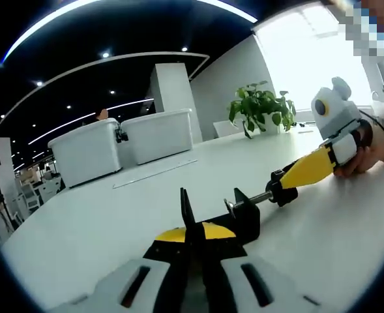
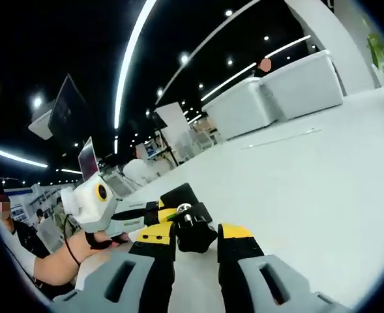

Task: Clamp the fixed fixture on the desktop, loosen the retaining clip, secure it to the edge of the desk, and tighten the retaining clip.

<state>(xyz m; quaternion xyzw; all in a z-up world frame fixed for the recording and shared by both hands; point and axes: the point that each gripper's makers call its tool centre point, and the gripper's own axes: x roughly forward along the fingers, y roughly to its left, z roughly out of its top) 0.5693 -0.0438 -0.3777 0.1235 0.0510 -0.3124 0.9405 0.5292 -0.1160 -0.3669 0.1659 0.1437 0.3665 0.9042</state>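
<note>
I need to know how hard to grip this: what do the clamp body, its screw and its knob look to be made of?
Clamp body: matte black, rigid, probably painted or cast metal.
Screw: bare silvery rod, likely steel.
Knob: black, lobed, dull sheen, looks like moulded plastic, held between the right gripper jaws.

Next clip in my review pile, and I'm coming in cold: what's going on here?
A person works a black clamp fixture on a white desk with two handheld grippers. The left gripper has its jaws shut on the clamp's body. The right gripper has its jaws around the black screw knob, seemingly gripping it to turn it. The clamp lies on the desktop, not yet at an edge. Two white bins and a potted plant stand further back.
</note>
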